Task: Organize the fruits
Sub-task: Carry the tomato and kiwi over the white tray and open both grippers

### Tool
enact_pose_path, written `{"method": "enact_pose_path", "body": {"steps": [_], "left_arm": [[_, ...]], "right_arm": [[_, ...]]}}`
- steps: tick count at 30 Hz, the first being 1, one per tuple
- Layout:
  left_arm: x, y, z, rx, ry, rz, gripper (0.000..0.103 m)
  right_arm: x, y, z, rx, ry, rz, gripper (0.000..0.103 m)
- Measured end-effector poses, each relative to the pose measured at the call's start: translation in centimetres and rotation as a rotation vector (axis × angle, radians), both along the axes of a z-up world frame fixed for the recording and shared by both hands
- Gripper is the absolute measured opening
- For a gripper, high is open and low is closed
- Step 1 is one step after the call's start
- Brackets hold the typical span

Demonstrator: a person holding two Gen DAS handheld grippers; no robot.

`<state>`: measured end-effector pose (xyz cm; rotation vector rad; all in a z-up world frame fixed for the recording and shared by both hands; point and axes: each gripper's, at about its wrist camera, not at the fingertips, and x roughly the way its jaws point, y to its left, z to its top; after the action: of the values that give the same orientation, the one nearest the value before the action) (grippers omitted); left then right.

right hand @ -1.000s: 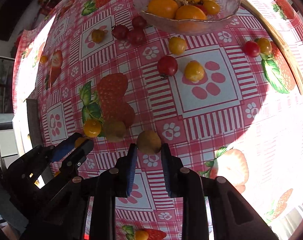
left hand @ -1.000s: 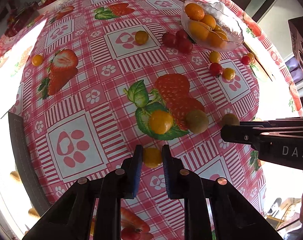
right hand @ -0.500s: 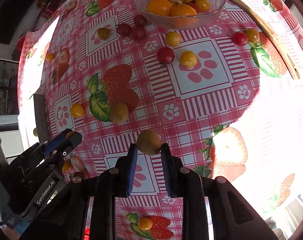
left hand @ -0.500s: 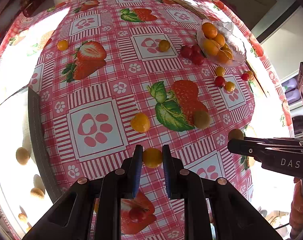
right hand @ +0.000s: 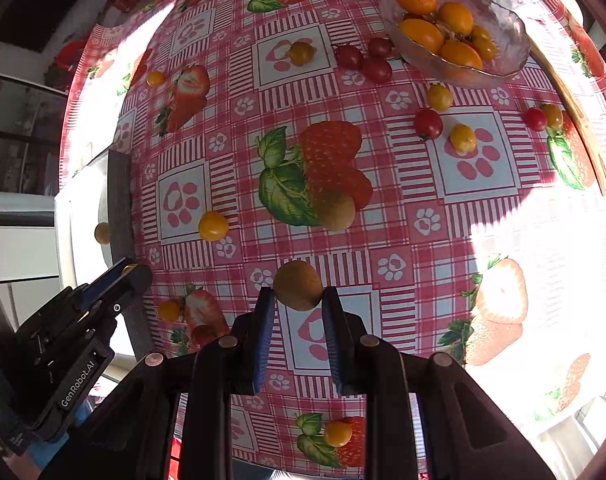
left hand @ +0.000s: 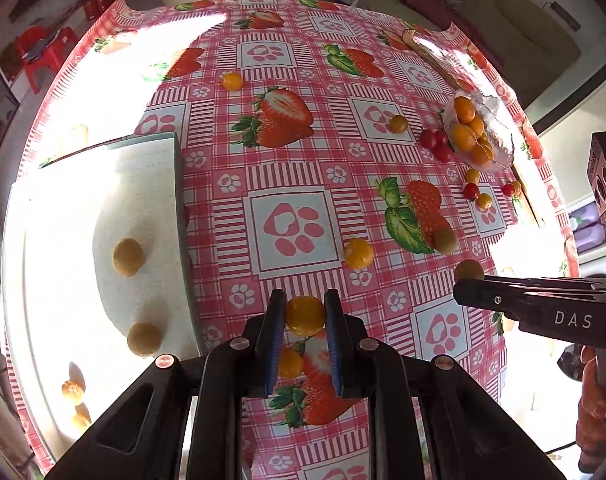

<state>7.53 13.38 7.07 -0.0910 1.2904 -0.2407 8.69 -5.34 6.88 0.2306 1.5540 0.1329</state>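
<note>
My left gripper (left hand: 303,316) is shut on a small orange fruit (left hand: 305,315), held above the pink strawberry tablecloth (left hand: 295,168). My right gripper (right hand: 297,296) is shut on a brown-green round fruit (right hand: 297,285), also lifted off the cloth. The right gripper shows in the left wrist view (left hand: 469,280), the left gripper in the right wrist view (right hand: 131,274). A glass bowl (right hand: 511,36) of orange fruits stands at the far right. A white tray (left hand: 83,208) at the left holds two brown fruits (left hand: 127,257). Loose red and yellow fruits lie scattered near the bowl.
An orange fruit (left hand: 359,253) and a brown fruit (left hand: 445,240) lie on the cloth mid-table. Three red fruits (right hand: 367,60) sit beside the bowl. A wooden stick (right hand: 571,112) lies along the right edge. Another orange fruit (left hand: 231,81) lies far left.
Both grippers have risen and drawn back from the table with their fruits held. The left gripper has swung left, bringing the white tray into view.
</note>
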Motion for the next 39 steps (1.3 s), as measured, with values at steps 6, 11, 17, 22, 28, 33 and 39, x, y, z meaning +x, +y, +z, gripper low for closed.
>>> {"method": "enact_pose_path", "body": {"steps": [6, 11, 17, 22, 28, 33, 39], "left_arm": [[-1.0, 4.8, 0.1, 0.015, -0.001, 0.092, 0.021], [-1.5, 8.8, 0.3, 0.029, -0.005, 0.163, 0.021], [-1.4, 13.1, -0.2, 0.063, -0.009, 0.239, 0.021], [-0.4, 15.8, -1.2, 0.109, -0.010, 0.280, 0.021], [1.0, 17.3, -3.2, 0.135, 0.008, 0.300, 0.021], [1.1, 17.5, -4.6, 0.151, 0.028, 0.293, 0.021], [1.2, 17.4, -4.9, 0.161, 0.020, 0.280, 0.021]], "right_arm": [[0.8, 4.7, 0.3, 0.007, -0.007, 0.084, 0.027], [1.9, 9.2, 0.7, 0.017, -0.018, 0.158, 0.027], [3.1, 14.6, 0.8, 0.032, -0.025, 0.247, 0.027], [4.3, 18.8, 0.1, 0.047, -0.028, 0.302, 0.027], [6.6, 23.0, -1.2, 0.056, -0.036, 0.343, 0.027], [8.7, 25.2, -3.3, 0.039, -0.030, 0.357, 0.027], [10.3, 26.0, -5.8, 0.012, 0.001, 0.339, 0.027]]}}
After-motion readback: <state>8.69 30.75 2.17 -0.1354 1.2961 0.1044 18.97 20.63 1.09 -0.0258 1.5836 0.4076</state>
